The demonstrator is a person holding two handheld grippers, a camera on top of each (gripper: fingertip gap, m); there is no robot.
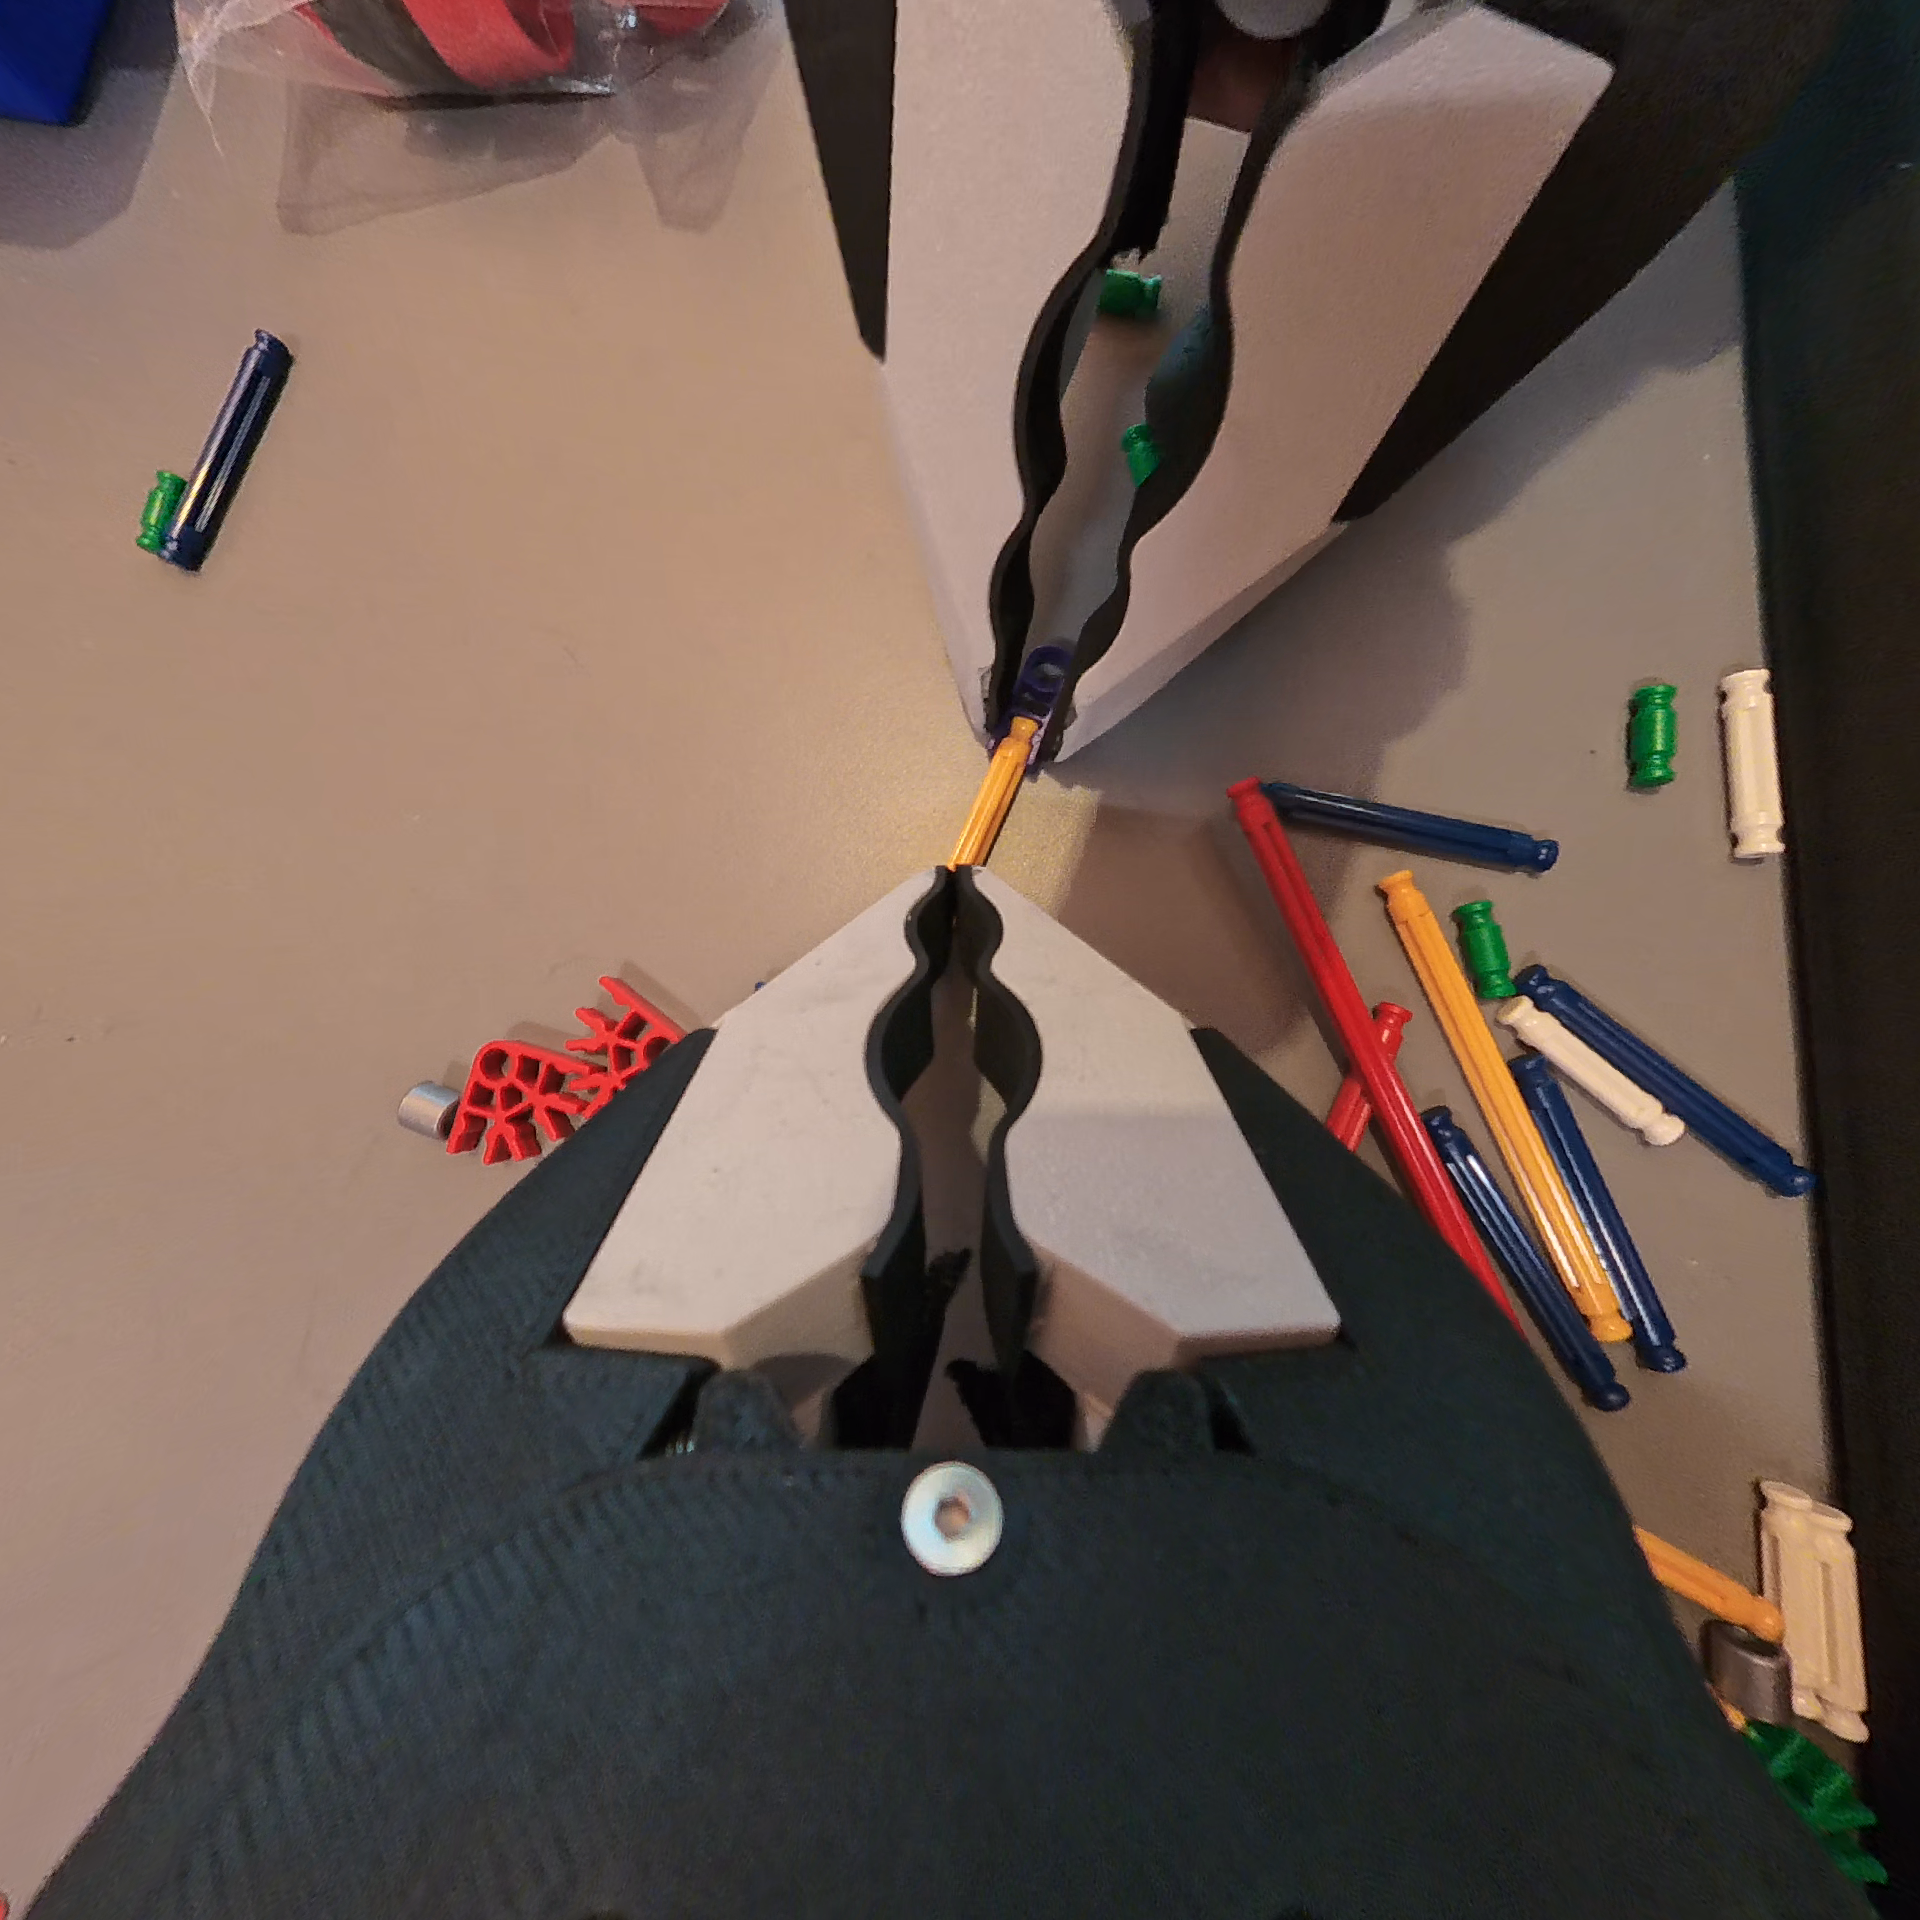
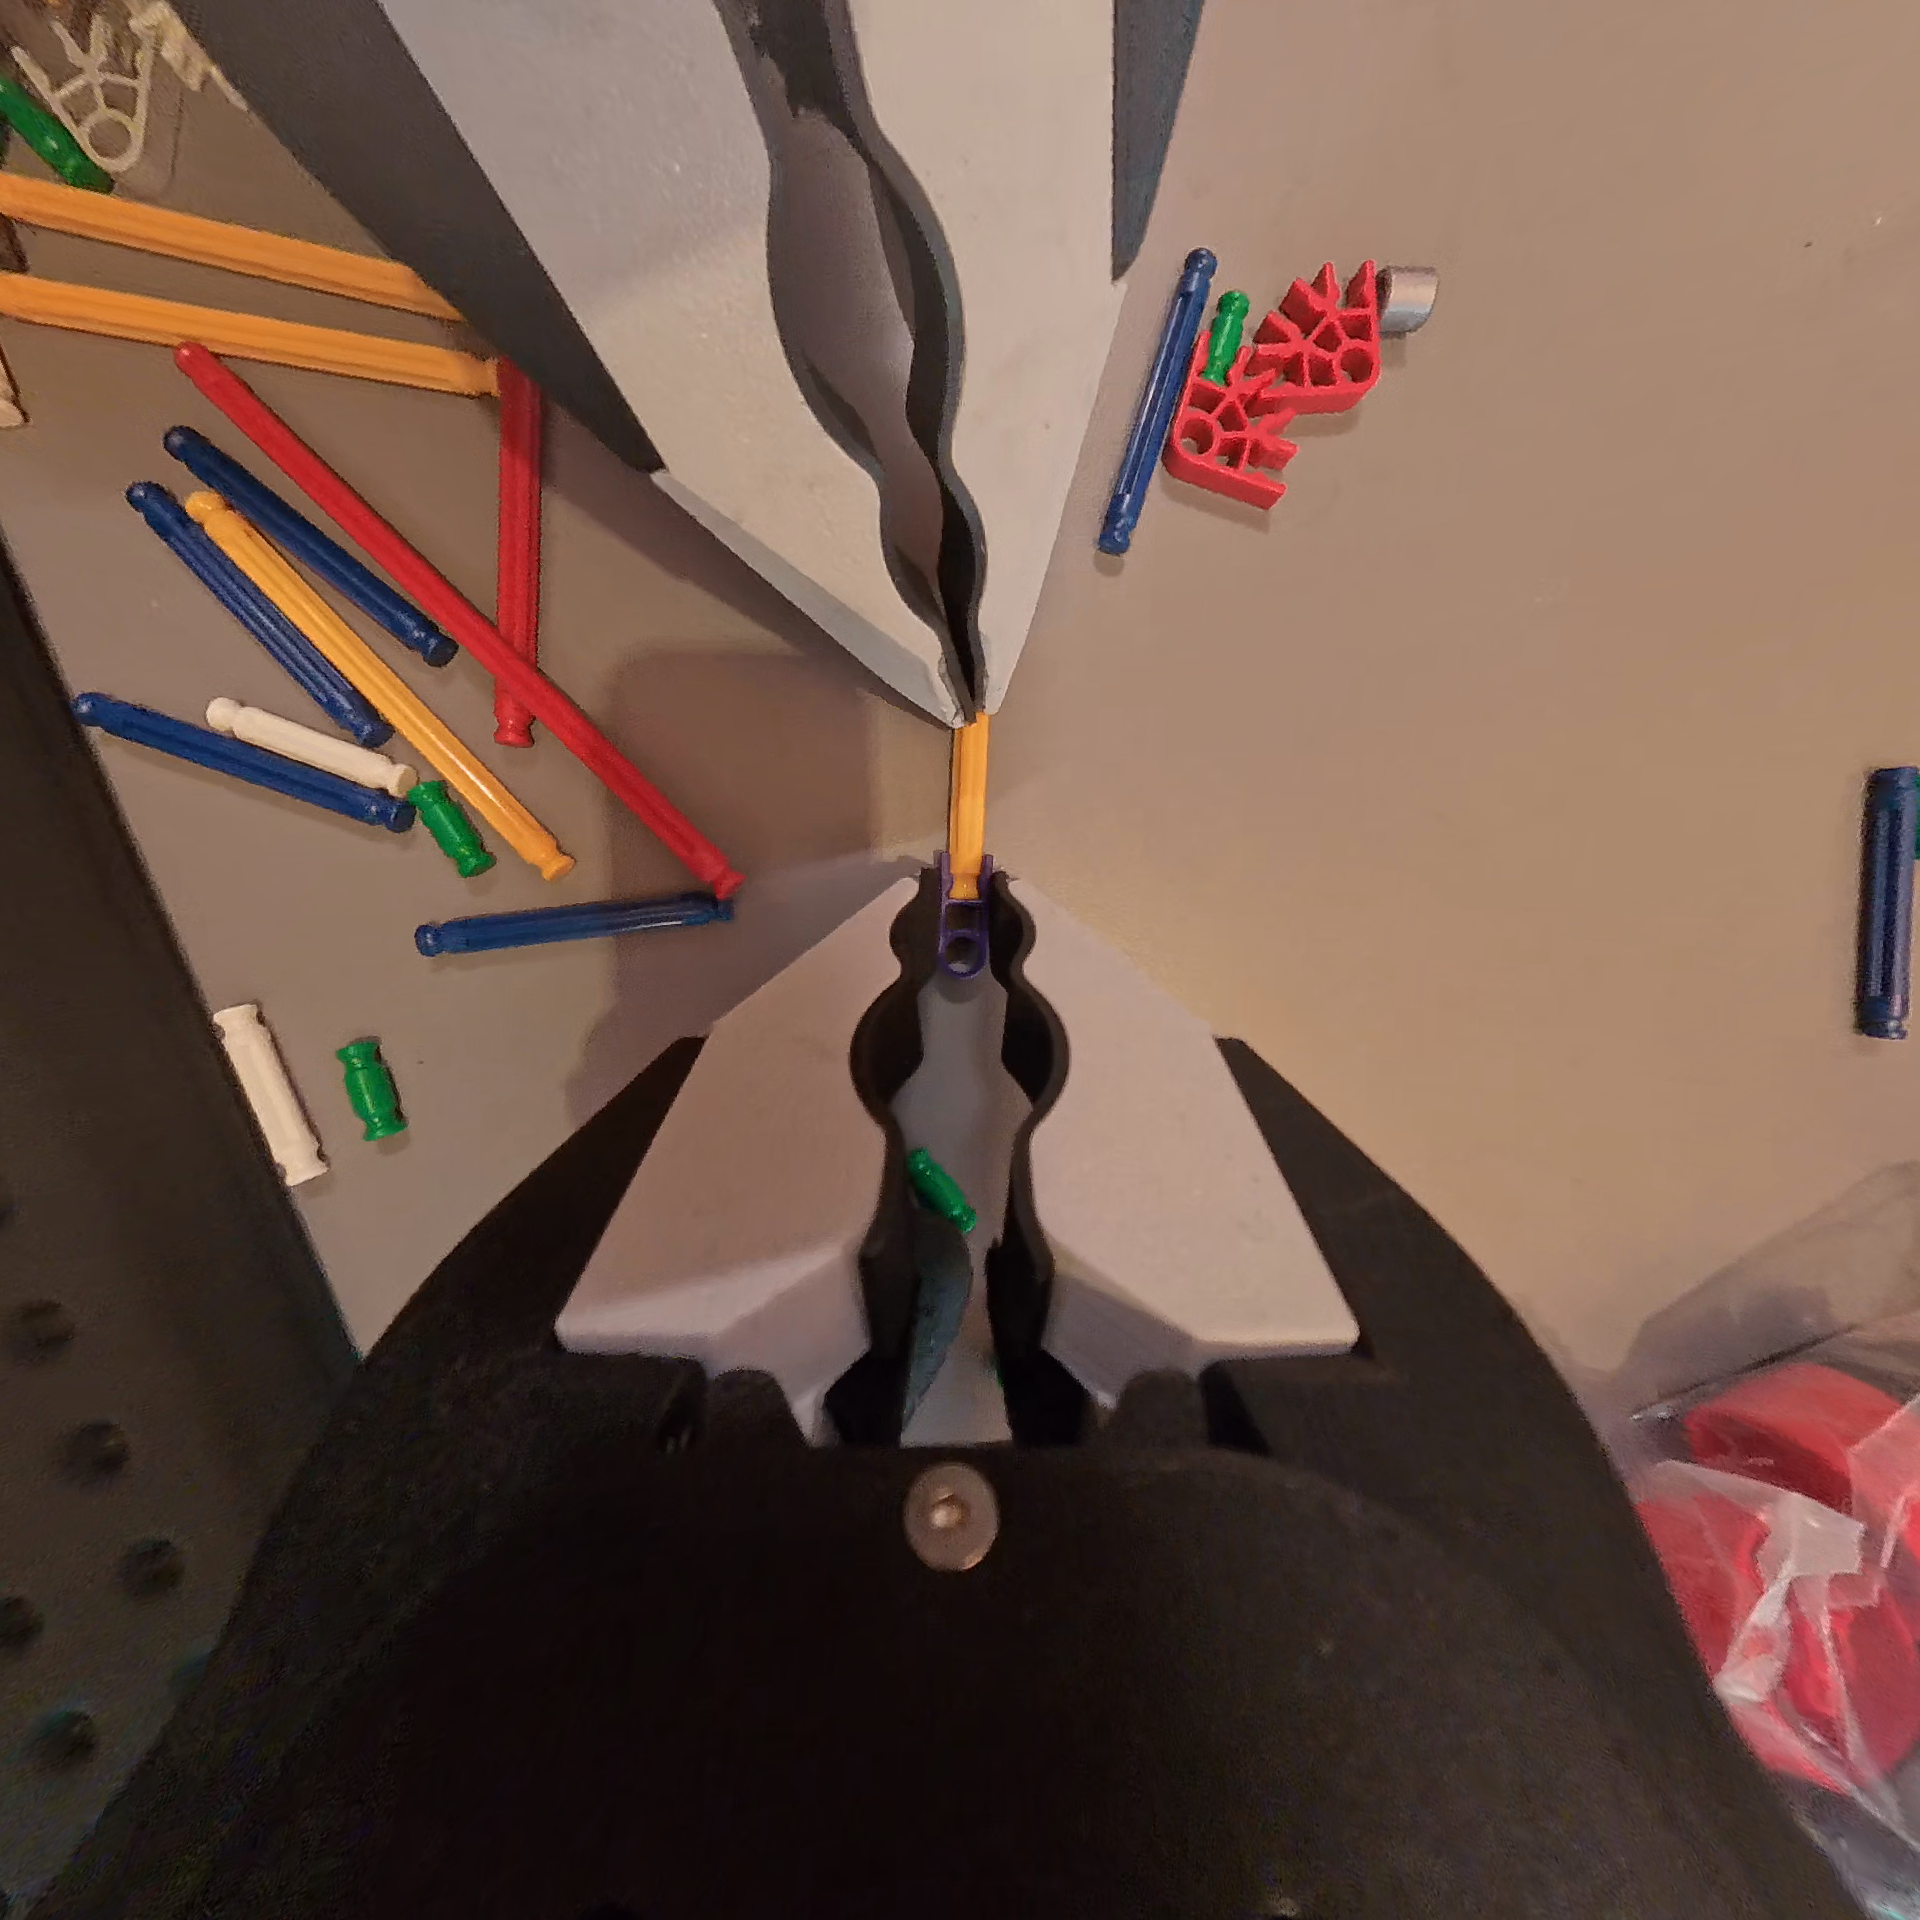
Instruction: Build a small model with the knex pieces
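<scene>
My left gripper (image 1: pixel 954 878) is shut on one end of a yellow rod (image 1: pixel 992 805). My right gripper (image 2: pixel 966 883) faces it tip to tip and is shut on a small purple connector (image 2: pixel 966 925). The other end of the yellow rod (image 2: pixel 969 790) sits in that connector (image 1: pixel 1039 686). Both are held just above the grey table (image 1: pixel 520 779). The right gripper (image 1: pixel 1023 727) shows at the top of the left wrist view, and the left gripper (image 2: pixel 966 707) shows at the top of the right wrist view. The rod's gripped end is hidden between the left pads.
Several loose rods lie in a pile (image 1: pixel 1507 1091), red, blue, yellow, white and green. Red connectors (image 1: pixel 551 1081) with a grey spacer (image 1: pixel 424 1107) lie beside the left gripper. A blue rod with a green piece (image 1: pixel 223 447) lies apart. A plastic bag of red parts (image 2: pixel 1787 1558) sits by the right gripper. The grippers are tip to tip, or close to it.
</scene>
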